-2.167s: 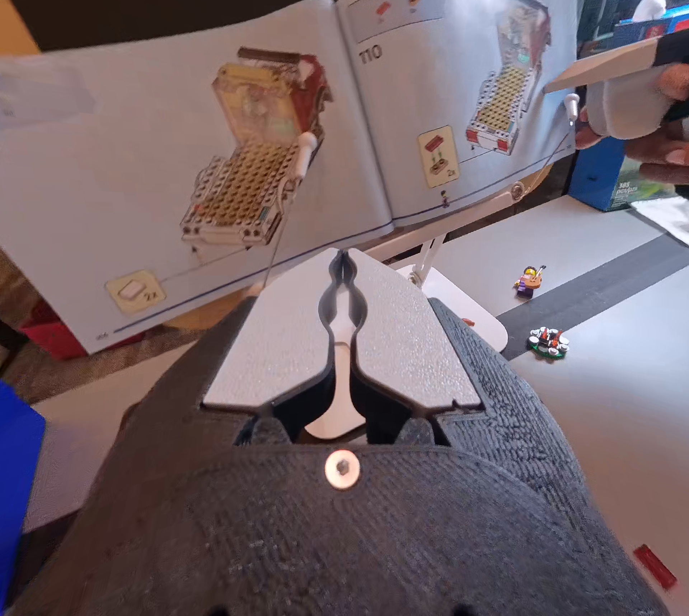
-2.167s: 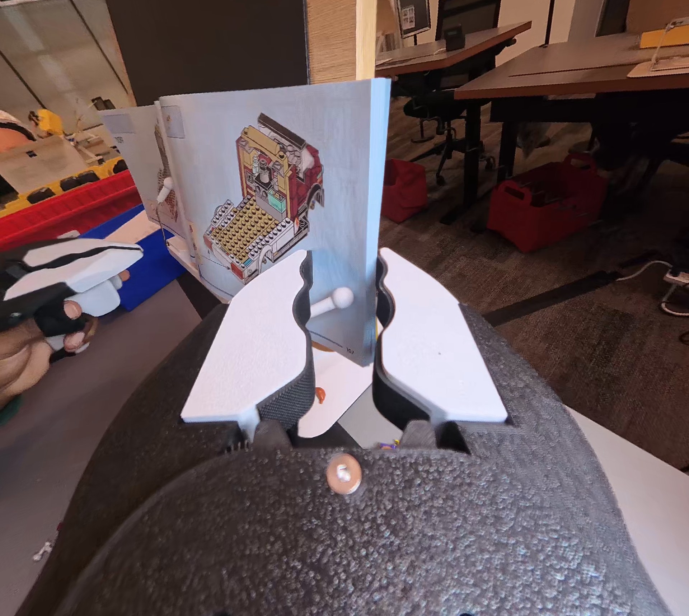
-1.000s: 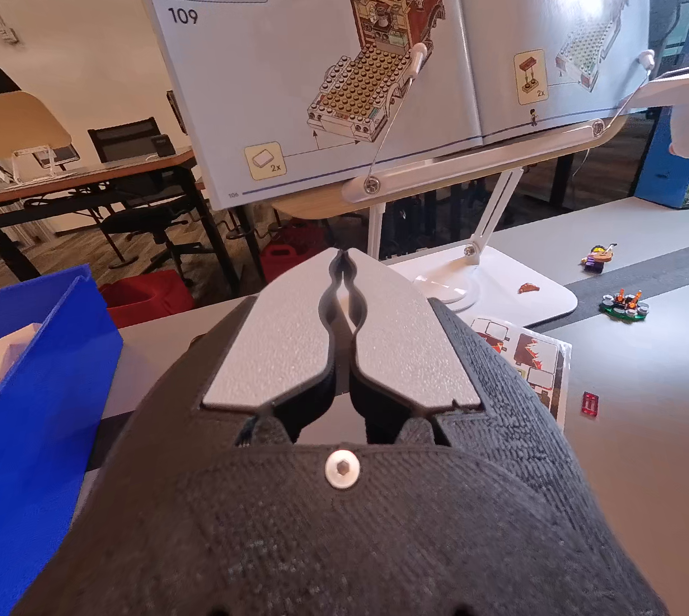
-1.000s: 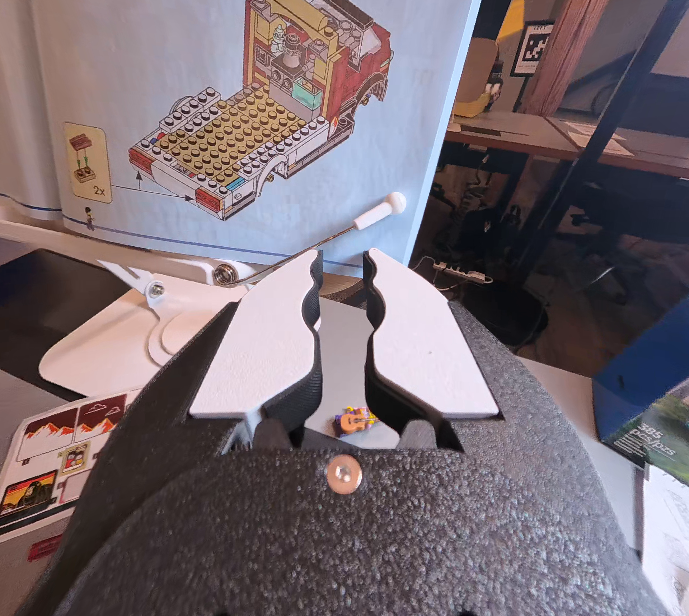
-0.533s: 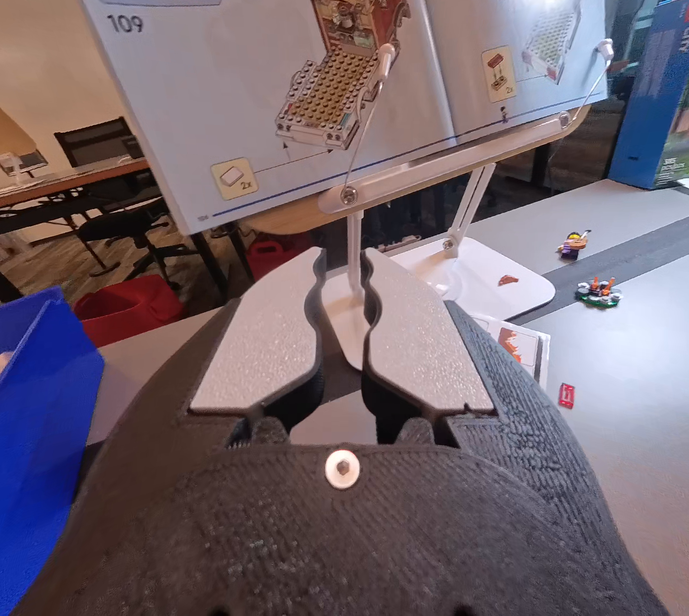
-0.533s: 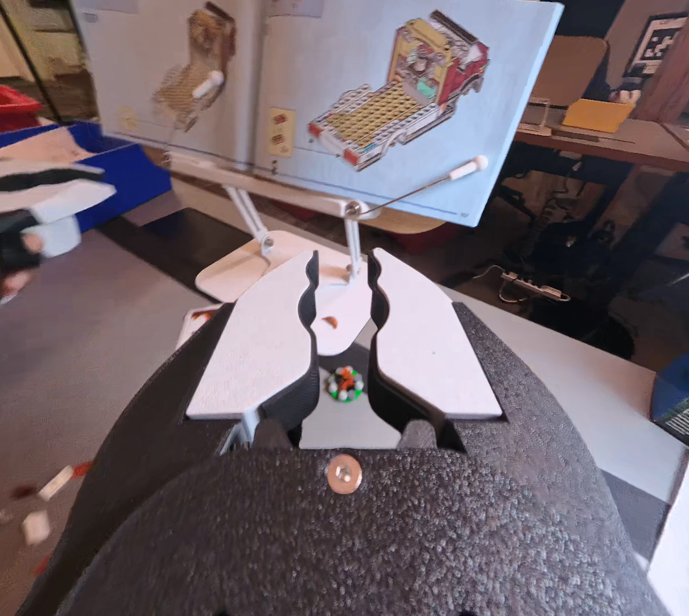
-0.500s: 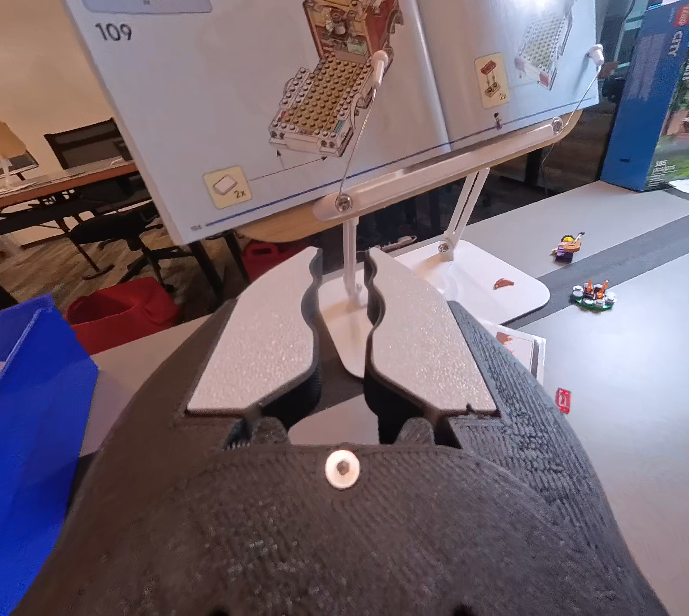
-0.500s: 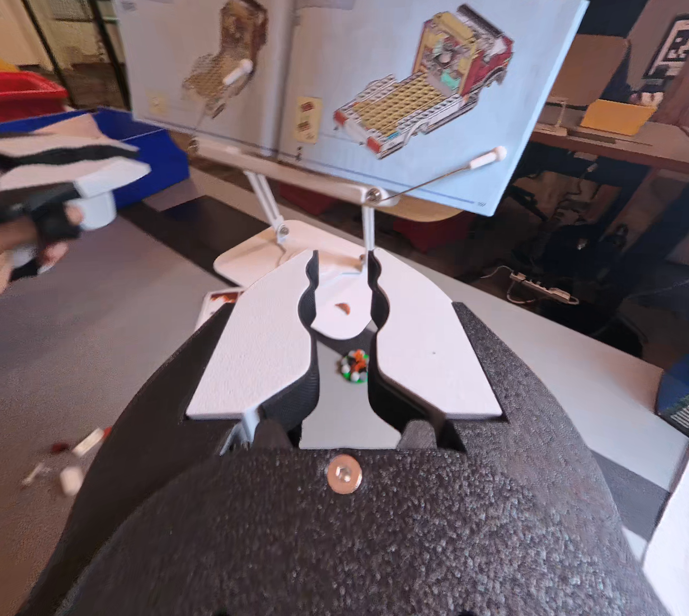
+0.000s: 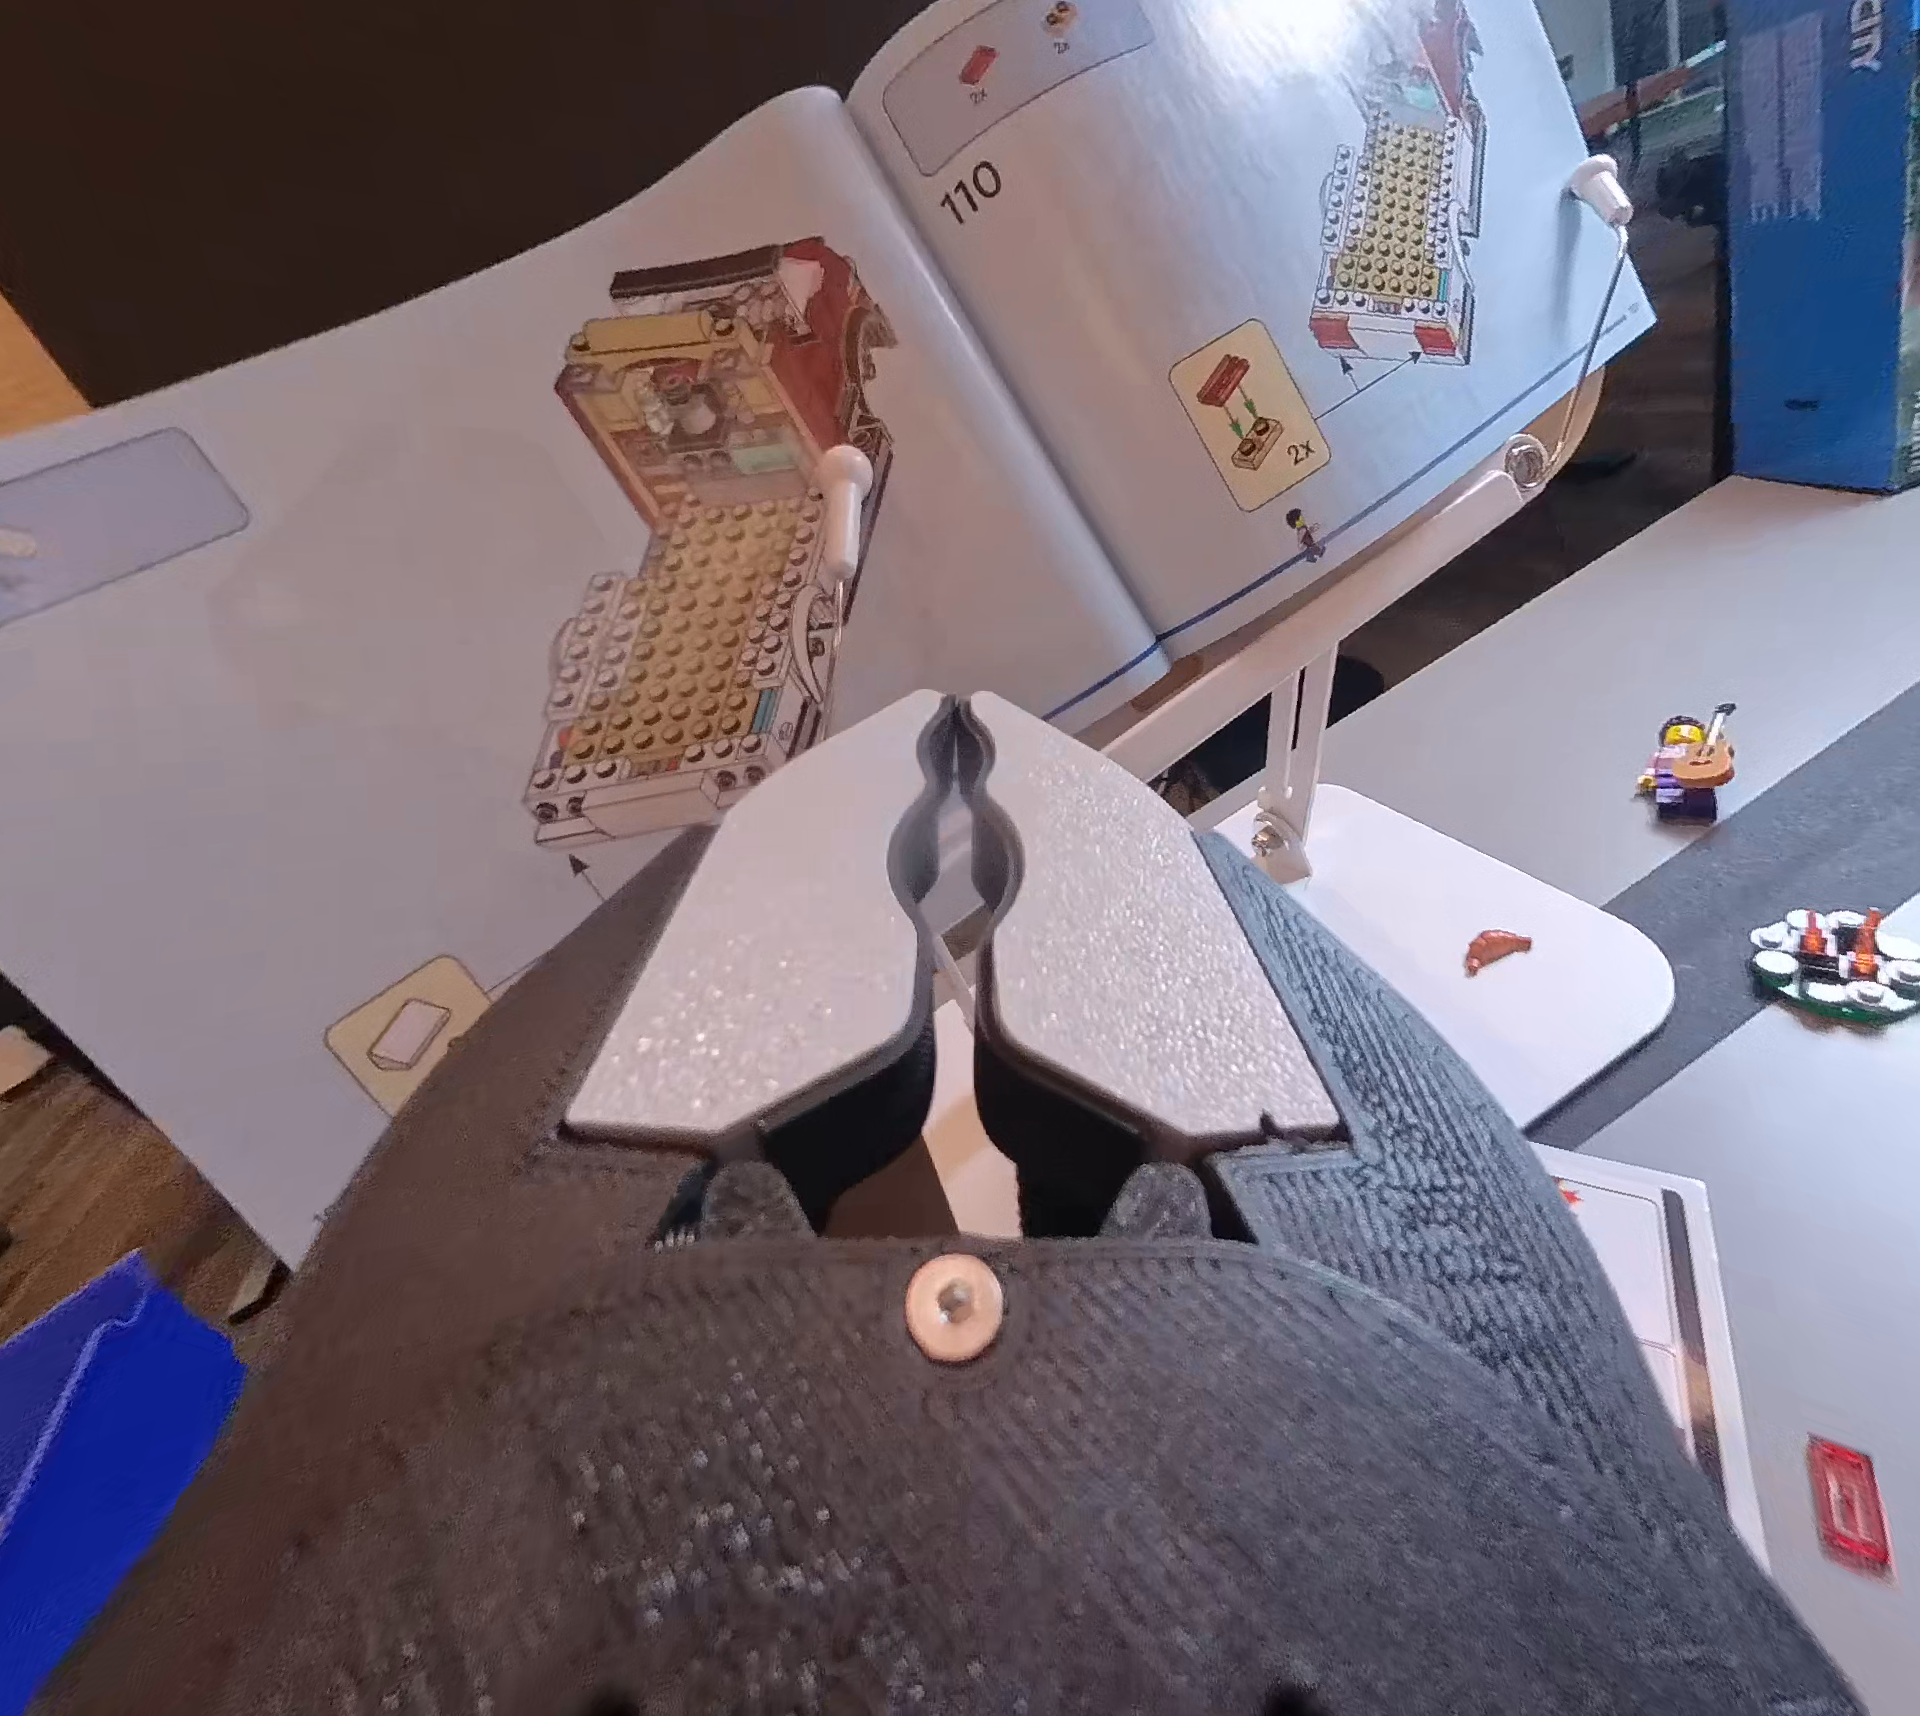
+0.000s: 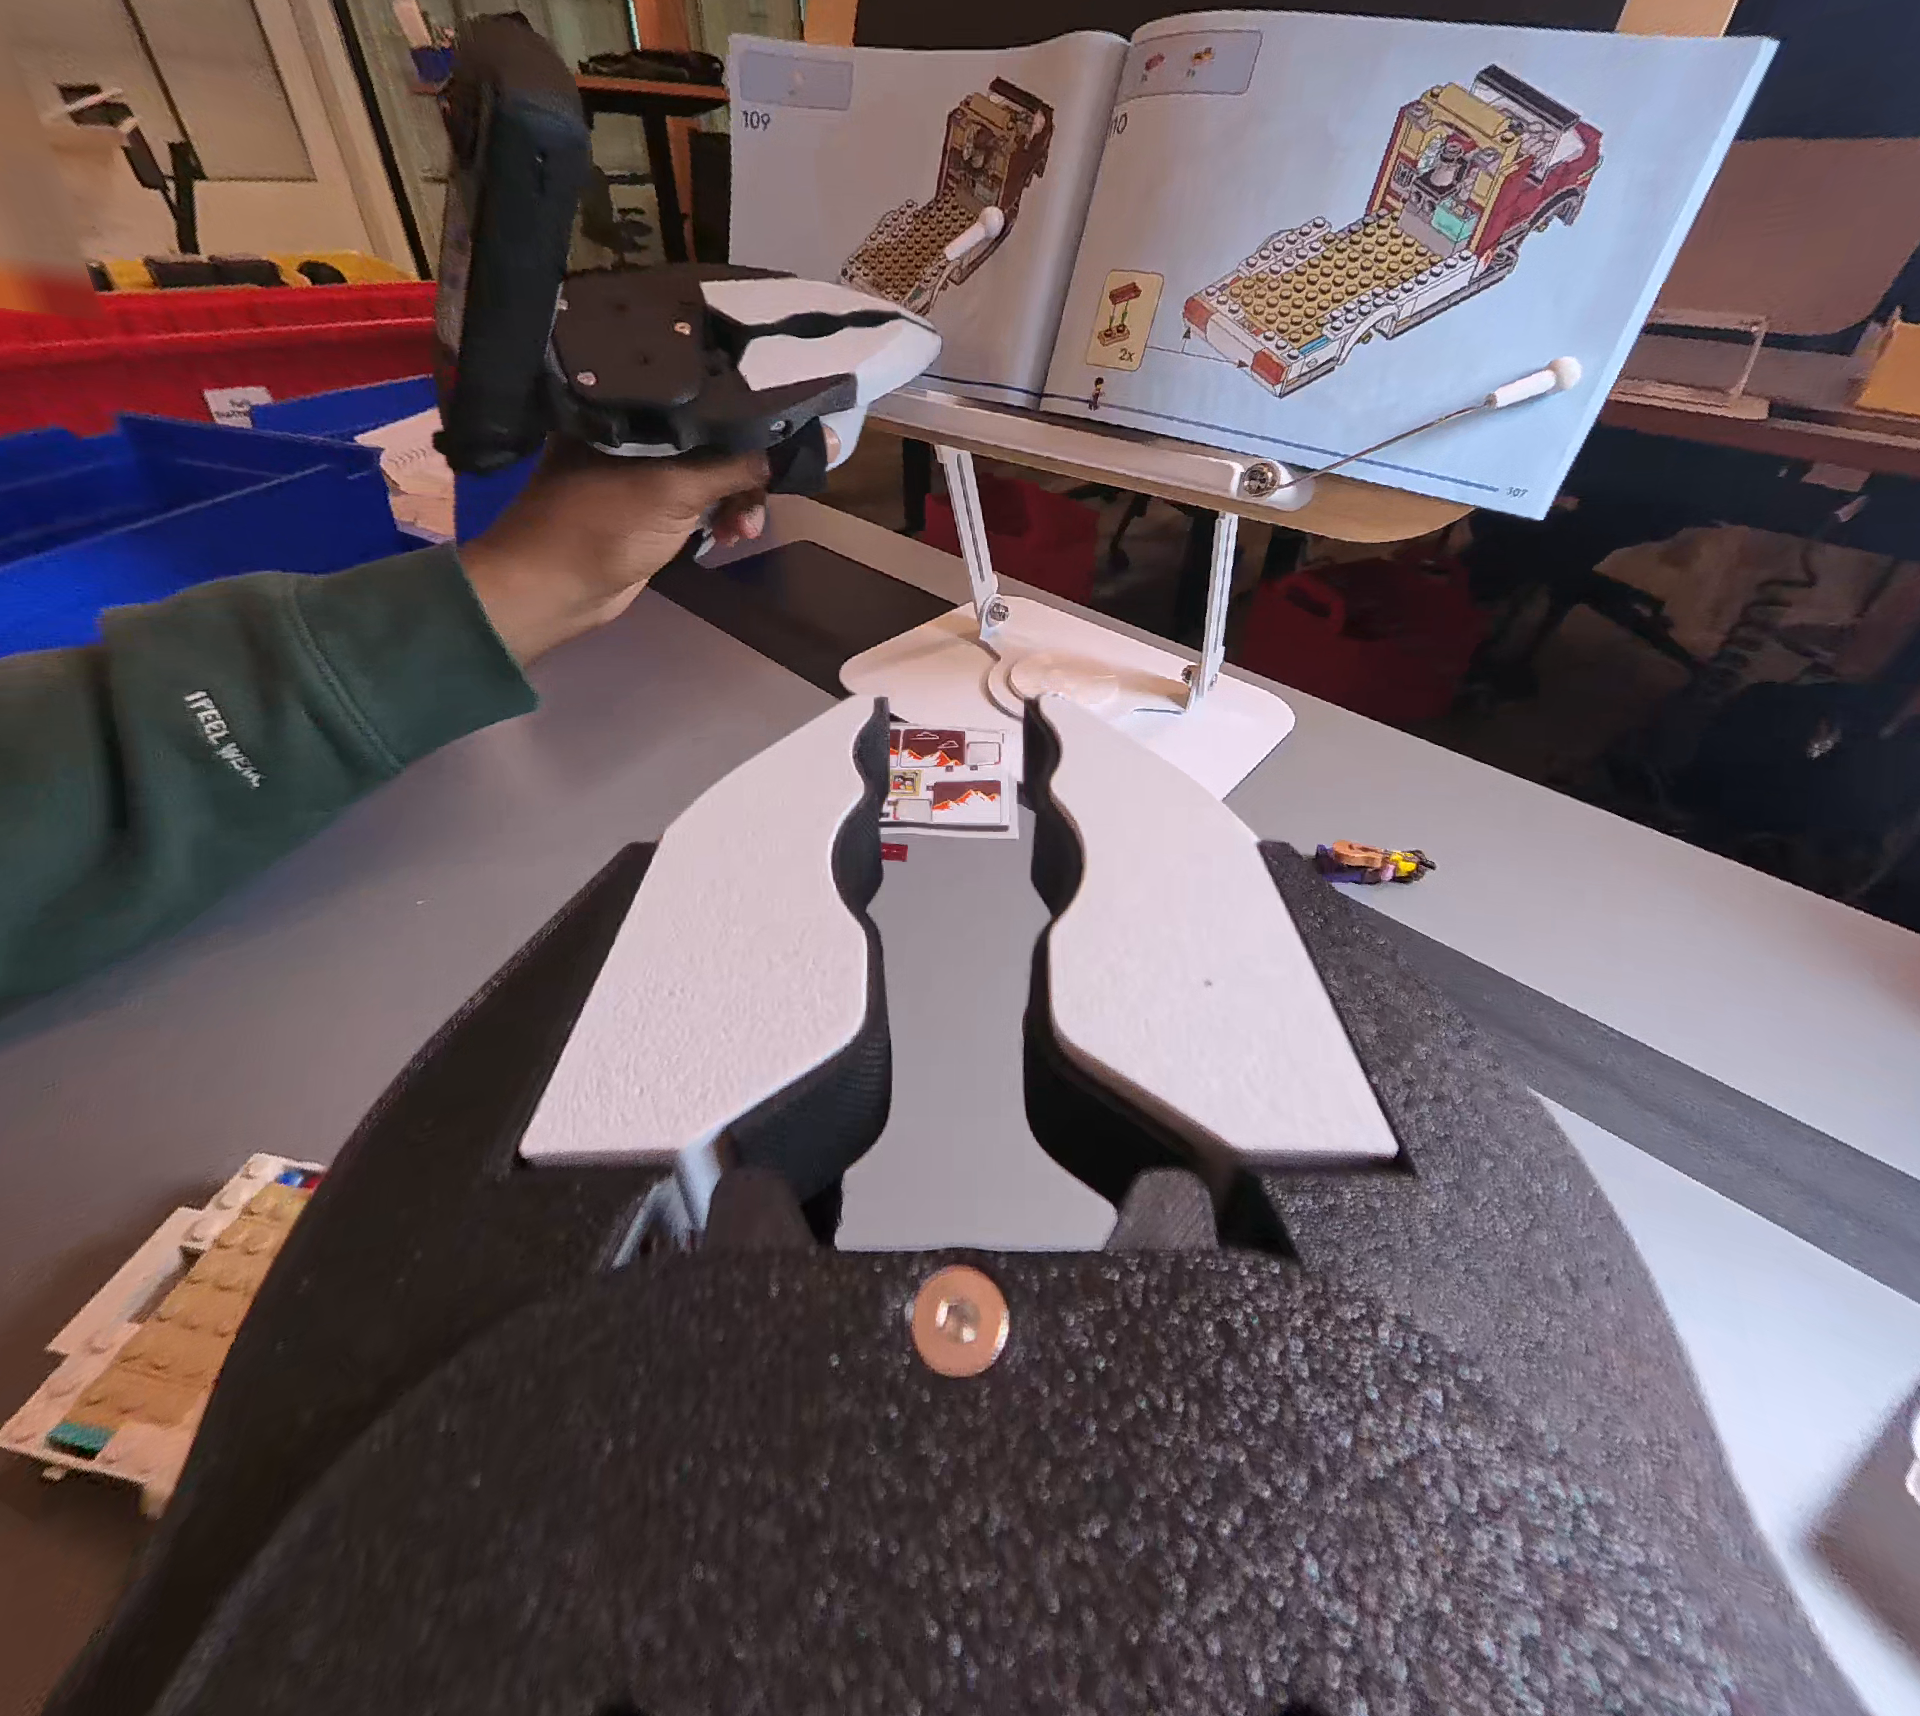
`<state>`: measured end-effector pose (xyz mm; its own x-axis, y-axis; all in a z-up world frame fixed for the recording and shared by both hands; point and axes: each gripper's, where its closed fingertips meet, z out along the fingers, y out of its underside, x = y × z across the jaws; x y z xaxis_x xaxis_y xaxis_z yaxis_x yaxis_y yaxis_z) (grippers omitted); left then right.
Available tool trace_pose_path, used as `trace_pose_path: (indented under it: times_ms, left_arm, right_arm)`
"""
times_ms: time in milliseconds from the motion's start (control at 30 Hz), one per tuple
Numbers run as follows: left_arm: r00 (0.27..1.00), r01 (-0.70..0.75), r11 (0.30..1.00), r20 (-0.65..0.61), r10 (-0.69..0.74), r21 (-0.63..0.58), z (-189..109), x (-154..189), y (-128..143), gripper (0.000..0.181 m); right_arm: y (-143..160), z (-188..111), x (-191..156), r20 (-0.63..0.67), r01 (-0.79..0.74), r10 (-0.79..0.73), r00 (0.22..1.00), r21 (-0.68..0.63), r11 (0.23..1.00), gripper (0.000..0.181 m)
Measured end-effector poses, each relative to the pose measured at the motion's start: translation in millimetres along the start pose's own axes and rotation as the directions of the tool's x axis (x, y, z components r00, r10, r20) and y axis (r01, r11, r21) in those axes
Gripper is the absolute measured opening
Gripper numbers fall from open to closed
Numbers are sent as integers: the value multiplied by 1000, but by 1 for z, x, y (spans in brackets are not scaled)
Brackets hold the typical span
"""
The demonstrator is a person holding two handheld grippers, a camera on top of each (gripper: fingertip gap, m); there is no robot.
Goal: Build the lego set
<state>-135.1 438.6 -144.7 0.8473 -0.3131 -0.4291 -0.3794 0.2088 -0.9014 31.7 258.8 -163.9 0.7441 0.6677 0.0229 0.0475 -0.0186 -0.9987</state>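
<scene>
Office room behind, grey table (image 10: 1558, 918) up front with dark strip across it. Blue bins (image 10: 208, 492) at 9 o'clock in right wrist view, blue box (image 9: 1829, 212) at 2 o'clock in left wrist view. Manual (image 10: 1247, 232) sits open on white stand (image 10: 1091, 690) at 12 o'clock, tilted toward the person so steps read hands-free; wire clips (image 10: 1455, 419) pin both pages flat. Left gripper (image 9: 954, 716) raised close to the left page, tips pressed together on nothing visible, likely just checking or nudging the page; same gripper shows in right wrist view at 10 o'clock, held by hand (image 10: 623, 534) in green sleeve (image 10: 229, 752). Right gripper (image 10: 951, 721) low over the table, jaws spread, empty, ready to pick. Truck base (image 10: 156, 1323), tan studs with white edge, lies at 8 o'clock by right gripper, partly hidden. Sticker sheet (image 10: 951, 778) just in front of the stand. Campfire plate (image 9: 1834, 960) at 3 o'clock, minifigure (image 9: 1688, 767) near it. Red tile (image 9: 1849, 1510) at 4 o'clock, probably the next part. Croissant piece (image 9: 1496, 947) on stand foot.
</scene>
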Motion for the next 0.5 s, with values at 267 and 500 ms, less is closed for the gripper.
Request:
trace_pose_path:
  times_ms: [267,500]
  left_arm:
    - [998,-1,1000,62,3,-22,4,-22,-3,27]
    - [996,-74,997,52,75,-16,8,-22,2,1]
  right_arm:
    - [7,1,0,9,-14,14,1000,-15,1000,24]
    - [13,3,0,12,-13,13,1000,-28,1000,24]
